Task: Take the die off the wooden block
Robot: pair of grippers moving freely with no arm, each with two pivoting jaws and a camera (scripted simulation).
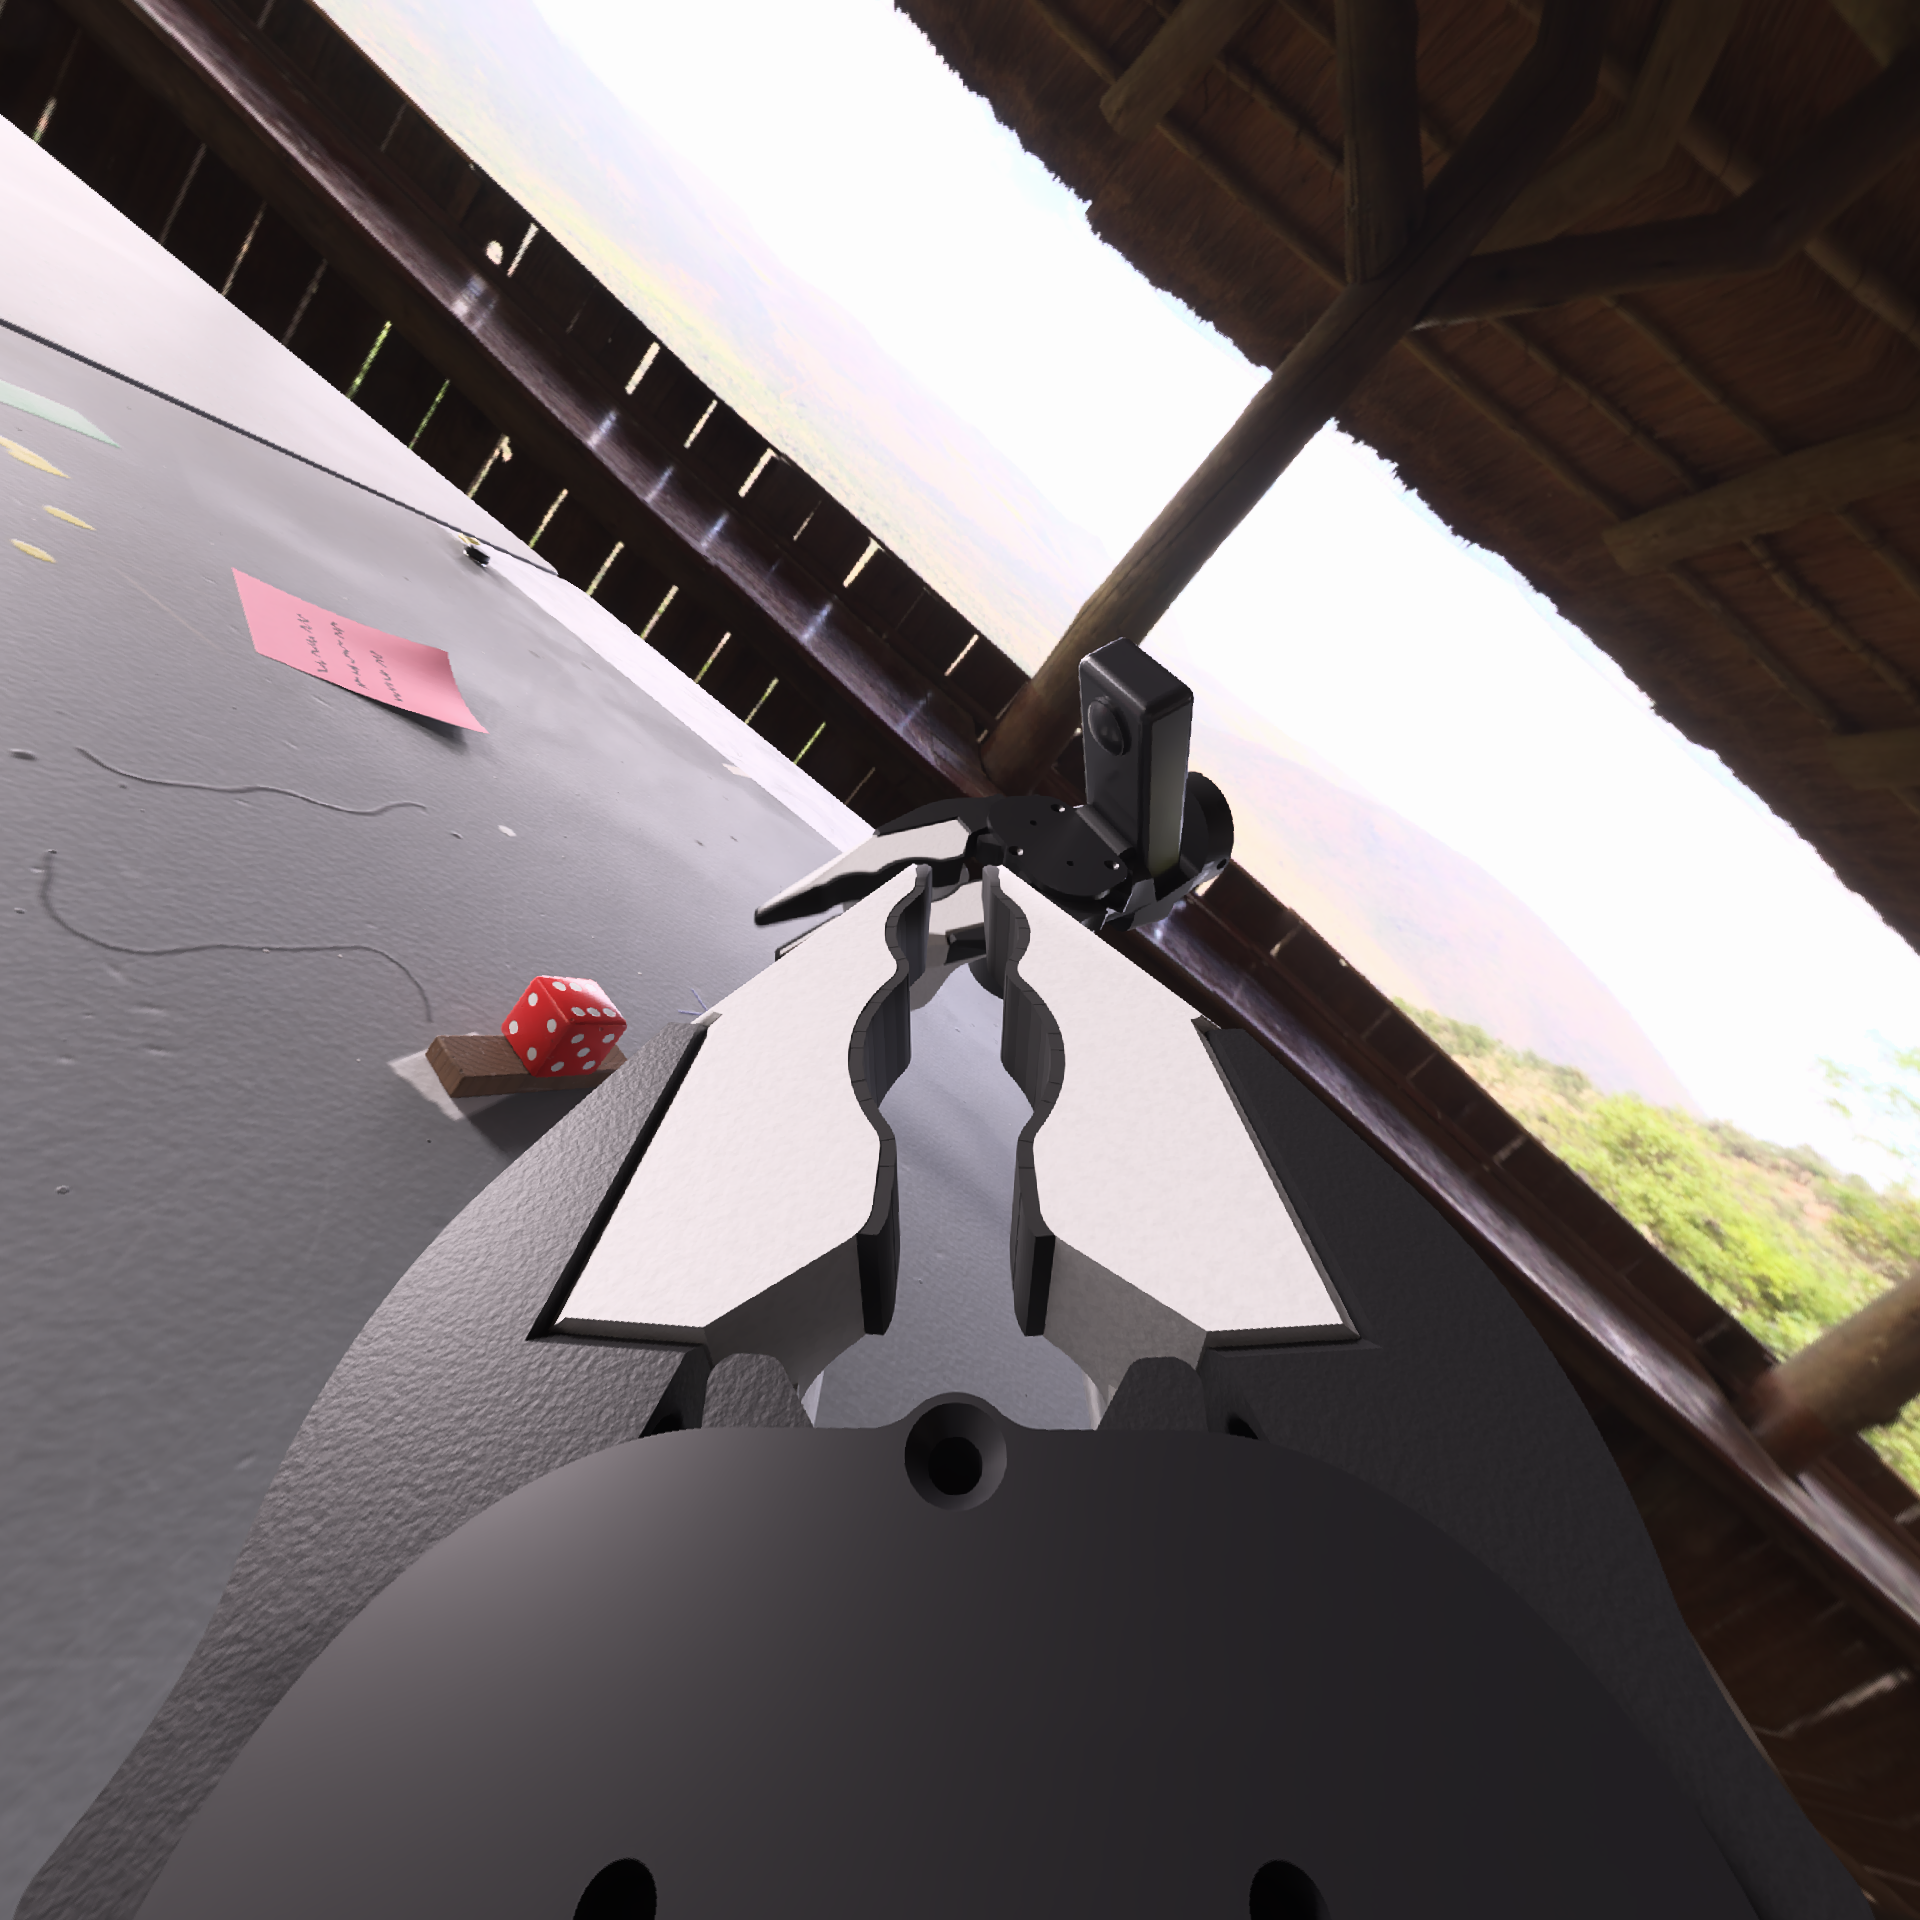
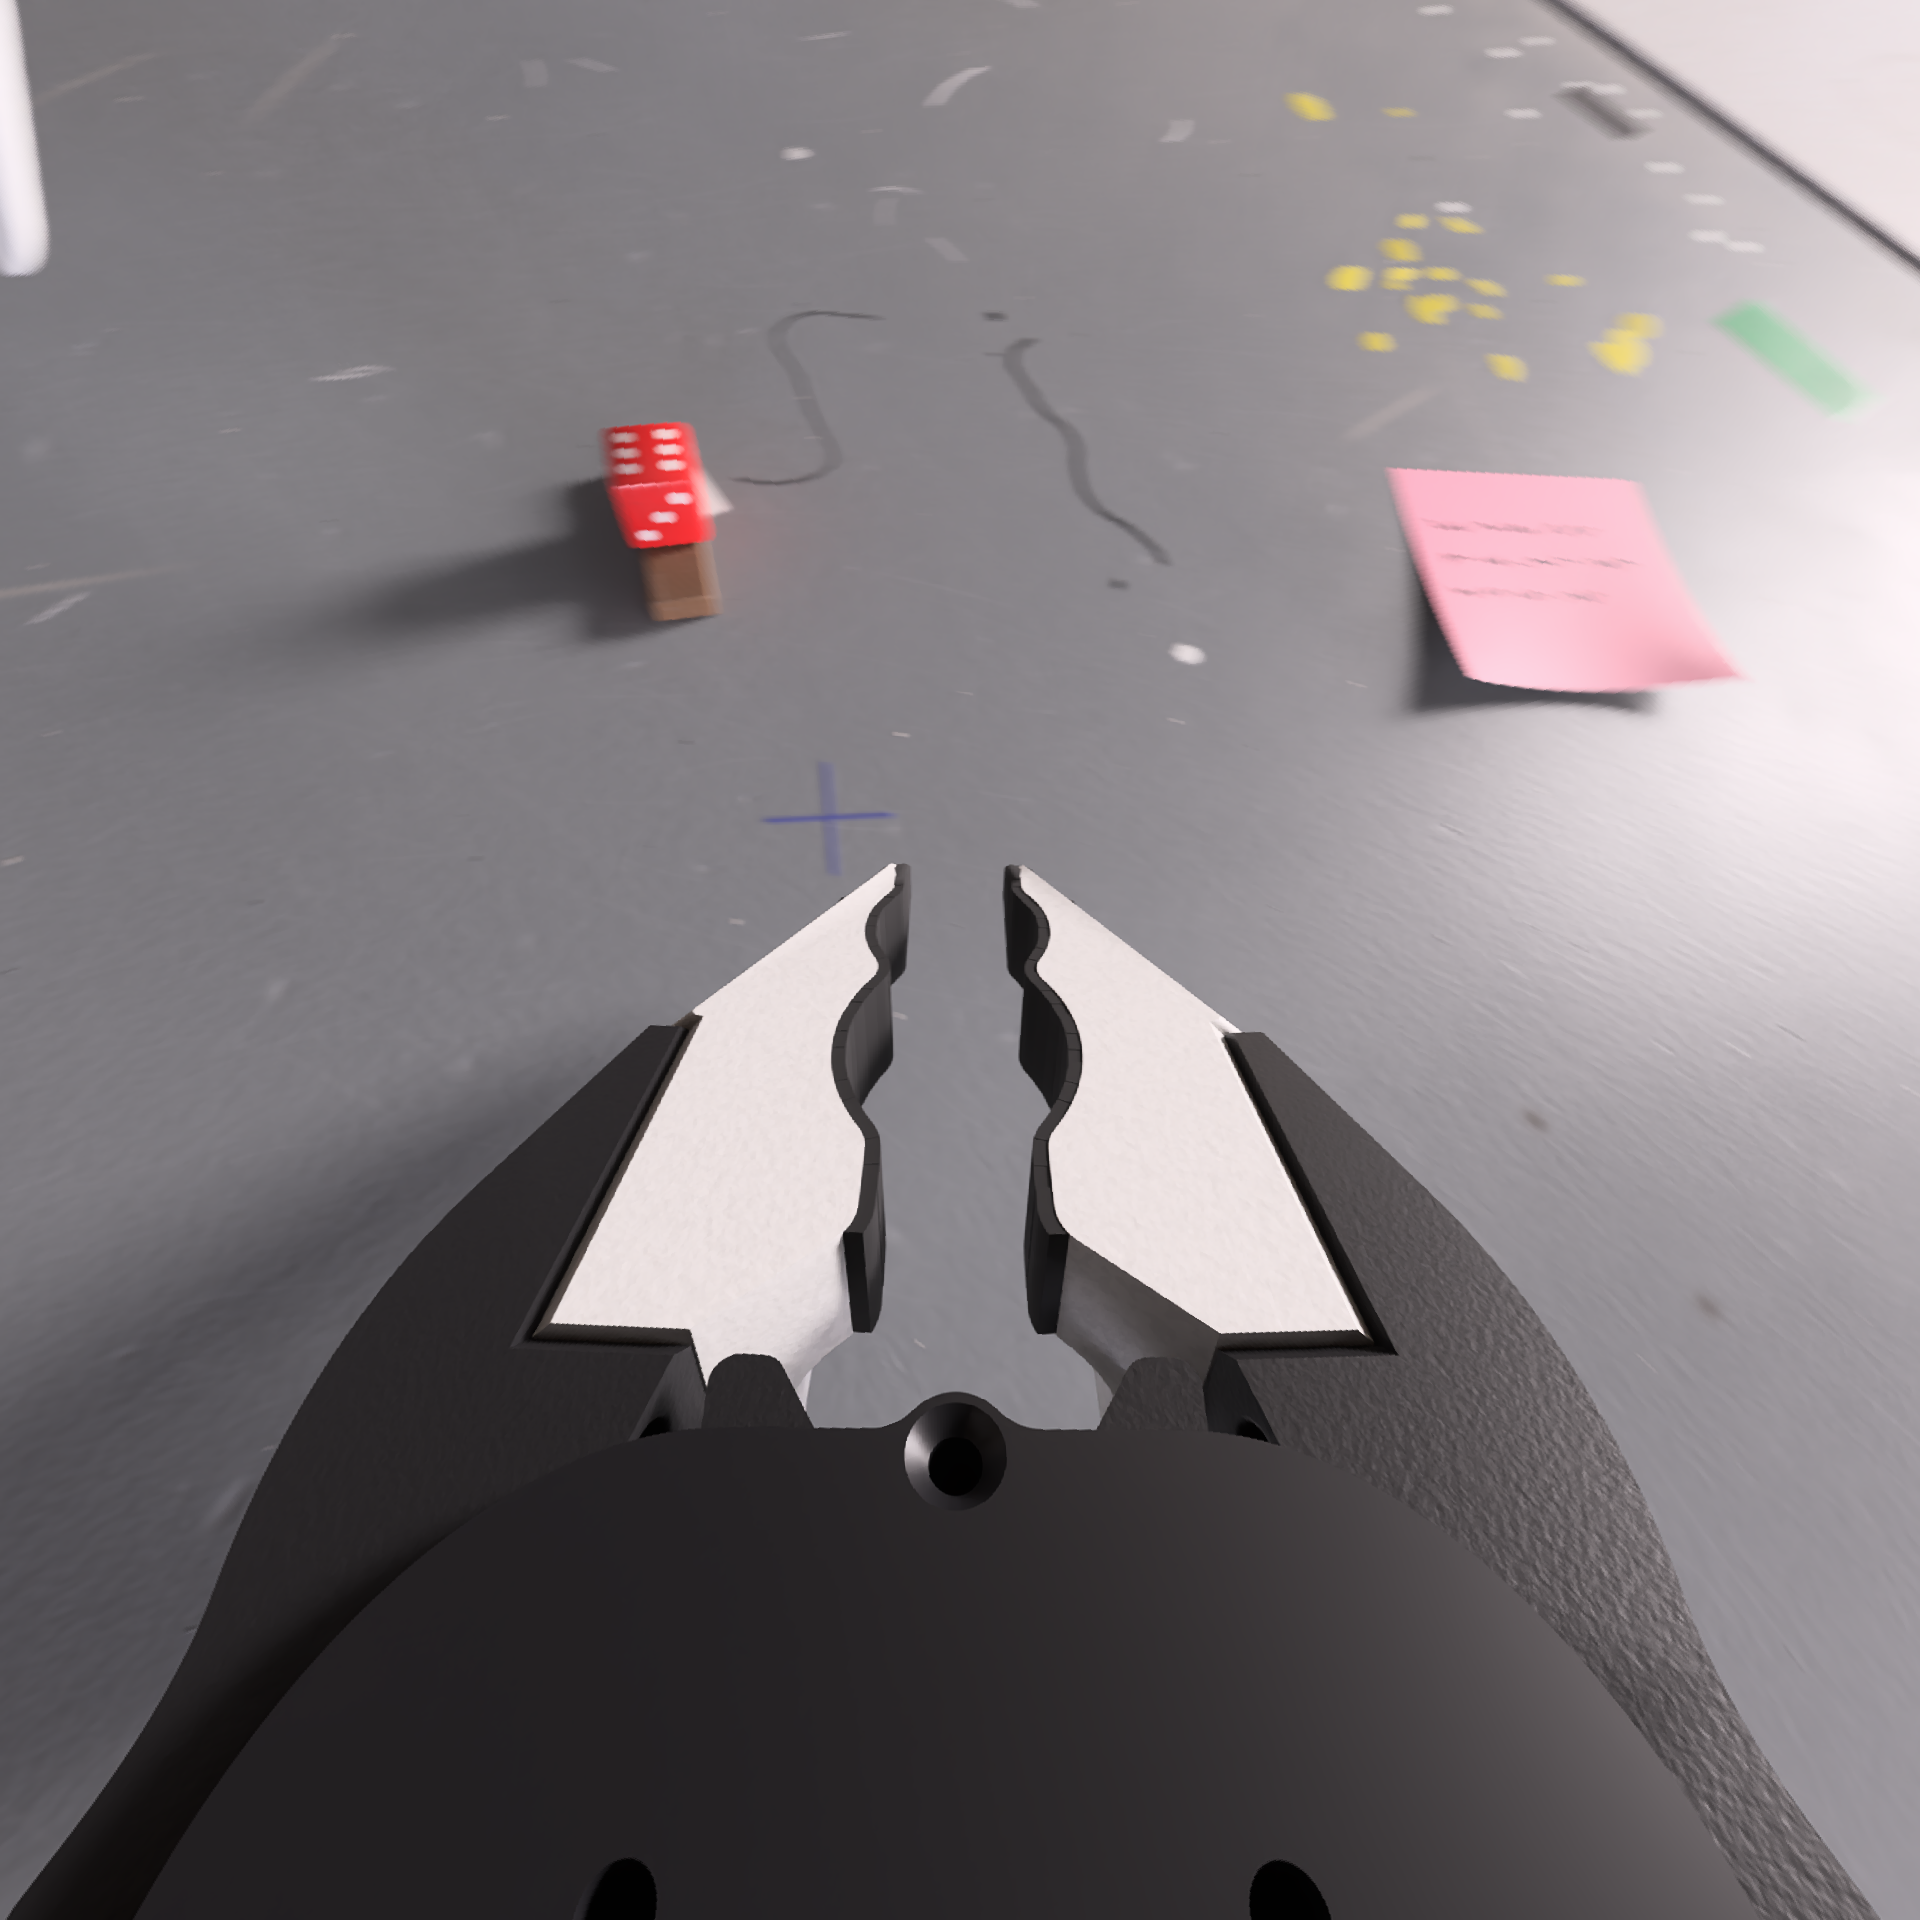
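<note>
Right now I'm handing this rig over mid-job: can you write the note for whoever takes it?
Left hand-held gripper: open, holding nothing, off to the side of the stack.
Right hand-held gripper: open, holding nothing, above the grey table, pointing toward the stack but well short of it.
Red die: sitting on one end of the wooden block, which lies flat on the table. A pink note lies apart from them.
Done: nothing yet; die untouched.
Left: approach, grip the die, lift it off the block.
</note>
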